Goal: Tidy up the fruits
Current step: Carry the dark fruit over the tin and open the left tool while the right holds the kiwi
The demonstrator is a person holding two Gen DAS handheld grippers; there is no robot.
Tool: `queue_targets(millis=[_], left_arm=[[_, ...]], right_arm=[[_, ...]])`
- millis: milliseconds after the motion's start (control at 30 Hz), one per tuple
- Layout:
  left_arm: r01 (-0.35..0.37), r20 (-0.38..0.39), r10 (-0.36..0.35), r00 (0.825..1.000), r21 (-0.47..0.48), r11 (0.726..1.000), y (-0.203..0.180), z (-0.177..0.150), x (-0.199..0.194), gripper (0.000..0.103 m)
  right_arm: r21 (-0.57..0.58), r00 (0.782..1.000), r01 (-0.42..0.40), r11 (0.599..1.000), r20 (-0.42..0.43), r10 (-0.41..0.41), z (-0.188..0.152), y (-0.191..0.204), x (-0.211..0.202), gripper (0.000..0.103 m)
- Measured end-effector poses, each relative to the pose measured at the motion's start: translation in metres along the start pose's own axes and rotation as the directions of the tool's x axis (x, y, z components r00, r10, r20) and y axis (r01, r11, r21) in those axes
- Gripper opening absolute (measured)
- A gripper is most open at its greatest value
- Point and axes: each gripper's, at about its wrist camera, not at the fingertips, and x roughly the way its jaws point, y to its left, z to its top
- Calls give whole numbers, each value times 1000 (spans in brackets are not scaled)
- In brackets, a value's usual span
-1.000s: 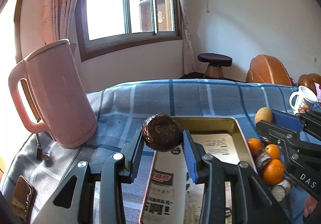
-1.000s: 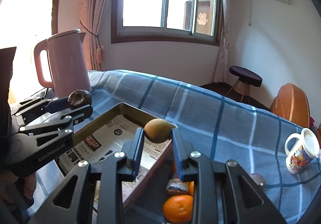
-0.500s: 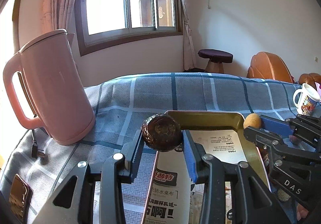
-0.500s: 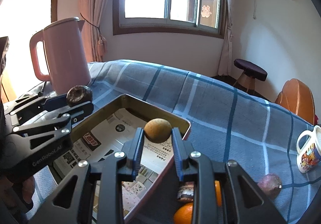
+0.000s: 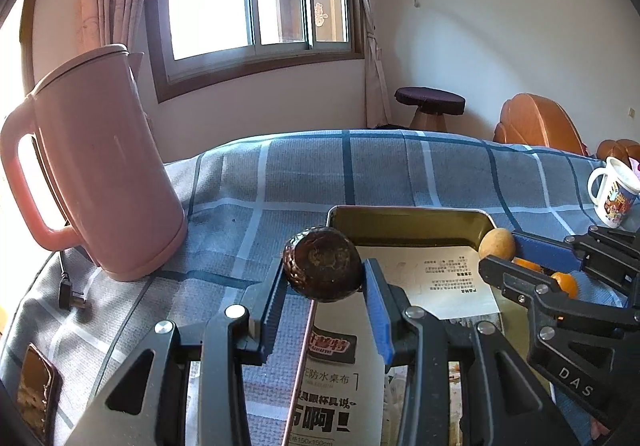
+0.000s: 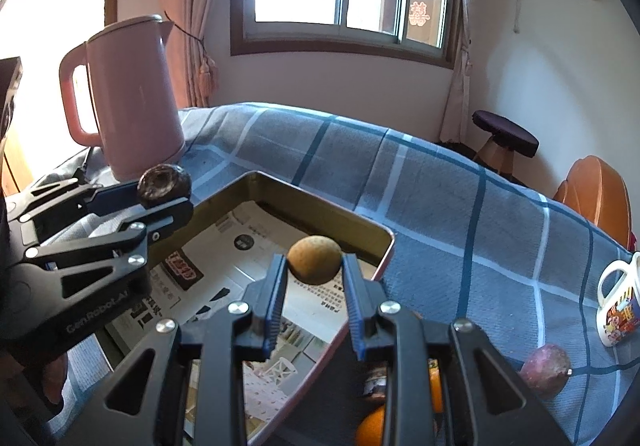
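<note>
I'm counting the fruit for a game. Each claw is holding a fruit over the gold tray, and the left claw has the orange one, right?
Not quite. The left claw holds a dark brown fruit, not an orange one, as the left wrist view shows. The right claw holds a tan fruit over the gold tray.

Left gripper (image 5: 323,278): held level, fingers (image 5: 272,300) closed upon a dark round fruit (image 5: 321,264), raised. Right gripper (image 6: 314,270): held level just beside the left, fingers (image 6: 276,286) closed upon a tan round fruit (image 6: 314,260), raised.
</note>
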Motion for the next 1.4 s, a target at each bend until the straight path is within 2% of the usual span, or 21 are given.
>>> queue_targets(millis=[533,967,1033,1100,1167,1233,1333,1400], left_arm=[[15,-63,-13,998,22,1000,-2,-5,12,41],[25,-65,-24,998,20,999,-2,-6,12,41],[37,-68,-36,997,15,999,-1,-6,12,41],[56,-63,-55,997,6,998,0,-5,10,41],[52,-52,-51,997,12,999,-1,-5,7,41],[55,-39,-55,998,11,998,-1,-4,4,42],[30,-21,-31,999,-1,1000,2,-3,1,60],[18,-1,-18,1000,-13,1000,5,-2,-3,74]], right_arm=[[-24,999,-9,1000,-51,8,-3,7,13,31],[-21,997,-31,999,-74,30,-5,9,16,31],[-20,997,-34,999,-73,32,-5,9,16,34],[-17,997,-35,999,-68,34,-5,9,15,47],[-10,998,-36,999,-56,36,-5,8,12,52],[-9,998,-34,999,-46,34,-5,7,10,53],[0,999,-21,1000,-35,21,-5,4,6,57],[11,1000,2,1000,-22,-2,-5,0,1,66]])
